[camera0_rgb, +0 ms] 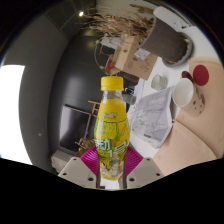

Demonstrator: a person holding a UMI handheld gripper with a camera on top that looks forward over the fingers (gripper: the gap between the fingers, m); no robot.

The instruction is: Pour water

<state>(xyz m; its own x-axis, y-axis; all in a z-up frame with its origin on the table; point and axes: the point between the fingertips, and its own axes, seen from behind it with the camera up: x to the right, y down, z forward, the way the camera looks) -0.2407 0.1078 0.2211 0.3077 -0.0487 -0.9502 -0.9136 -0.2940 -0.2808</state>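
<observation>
Gripper appearance

Two fingers (110, 168) are seen at the bottom of the gripper view, pale grey/beige, blocky, with angled outer faces. Magenta pads (122, 155) are carried on the inner faces; the right one is seen more plainly. Dark gaps are seen beneath the finger bodies. Screws, cables and markings cannot be made out

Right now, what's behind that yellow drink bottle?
Behind the yellow bottle, held in the gripper, are a dark table, printed papers and a white cup. The bottle covers whatever lies directly behind it.
</observation>
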